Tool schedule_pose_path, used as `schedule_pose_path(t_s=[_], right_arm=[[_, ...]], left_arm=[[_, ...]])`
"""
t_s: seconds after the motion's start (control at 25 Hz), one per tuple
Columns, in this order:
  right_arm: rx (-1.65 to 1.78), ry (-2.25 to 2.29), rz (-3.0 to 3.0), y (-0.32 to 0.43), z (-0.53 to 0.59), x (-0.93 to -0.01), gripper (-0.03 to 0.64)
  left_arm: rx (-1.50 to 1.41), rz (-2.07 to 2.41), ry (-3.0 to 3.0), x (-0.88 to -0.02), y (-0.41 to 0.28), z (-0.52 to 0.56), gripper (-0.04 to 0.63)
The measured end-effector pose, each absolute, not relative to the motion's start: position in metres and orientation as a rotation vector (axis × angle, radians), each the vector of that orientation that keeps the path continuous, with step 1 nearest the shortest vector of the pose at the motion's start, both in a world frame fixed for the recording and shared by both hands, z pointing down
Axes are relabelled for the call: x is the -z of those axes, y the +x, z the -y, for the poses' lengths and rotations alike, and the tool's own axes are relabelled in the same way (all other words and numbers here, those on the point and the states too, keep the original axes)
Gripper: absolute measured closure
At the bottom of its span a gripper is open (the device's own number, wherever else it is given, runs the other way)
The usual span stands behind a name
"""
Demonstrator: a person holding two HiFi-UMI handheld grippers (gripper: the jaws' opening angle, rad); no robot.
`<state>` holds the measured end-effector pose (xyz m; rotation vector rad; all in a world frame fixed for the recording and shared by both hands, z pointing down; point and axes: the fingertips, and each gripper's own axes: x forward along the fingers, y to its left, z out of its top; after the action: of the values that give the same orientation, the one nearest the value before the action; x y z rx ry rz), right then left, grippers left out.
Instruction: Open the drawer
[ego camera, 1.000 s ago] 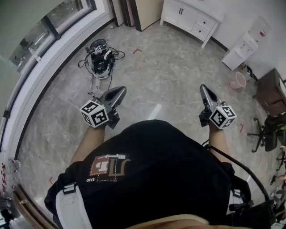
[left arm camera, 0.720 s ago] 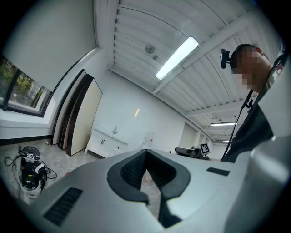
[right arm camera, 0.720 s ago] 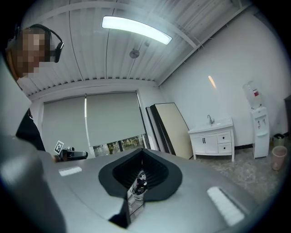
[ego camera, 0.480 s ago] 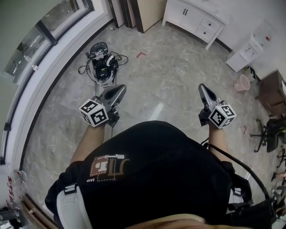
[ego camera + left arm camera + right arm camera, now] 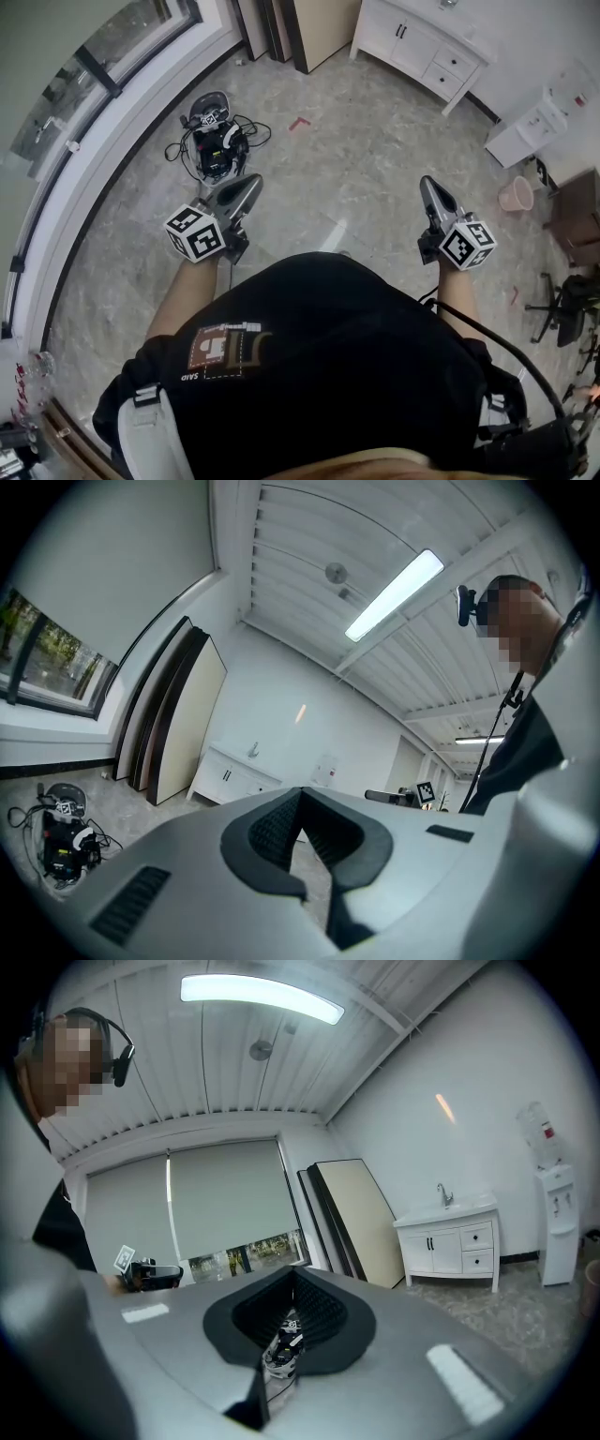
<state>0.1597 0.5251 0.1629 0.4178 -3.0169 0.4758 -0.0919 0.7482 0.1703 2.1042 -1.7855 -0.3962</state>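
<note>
A white cabinet (image 5: 419,44) with a sink on top and two small drawers (image 5: 451,72) stands against the far wall, well ahead of both grippers. It also shows in the left gripper view (image 5: 232,778) and the right gripper view (image 5: 457,1242). My left gripper (image 5: 247,187) is held out level over the stone floor, jaws shut and empty. My right gripper (image 5: 427,186) is held the same way, shut with nothing between its pads. In their own views the left gripper (image 5: 300,795) and the right gripper (image 5: 292,1275) both point across the room, far from the cabinet.
A device with tangled cables (image 5: 214,137) lies on the floor ahead of the left gripper. Boards (image 5: 302,26) lean on the wall left of the cabinet. A water dispenser (image 5: 532,127), a pink bucket (image 5: 516,195), a dark desk (image 5: 574,202) and a chair (image 5: 562,298) line the right side.
The person has walked forward: the cabinet and the cabled device have slid closer and lower in the head view. Both grippers keep the same pose and stay shut.
</note>
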Motion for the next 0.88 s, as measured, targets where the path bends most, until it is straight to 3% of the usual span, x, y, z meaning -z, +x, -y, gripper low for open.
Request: schedule_pose_path(t_s=[0.6, 0.88], right_arm=[[-0.470, 0.360, 3.039, 0.160, -0.284, -0.148, 0.615], [-0.516, 0.431, 3.007, 0.140, -0.226, -0.166, 0.615]], left_arm=[[0.429, 1.810, 2.084, -0.156, -0.073, -0.524, 0.597], [0.419, 1.778, 2.089, -0.165, -0.111, -0.463, 0.597]])
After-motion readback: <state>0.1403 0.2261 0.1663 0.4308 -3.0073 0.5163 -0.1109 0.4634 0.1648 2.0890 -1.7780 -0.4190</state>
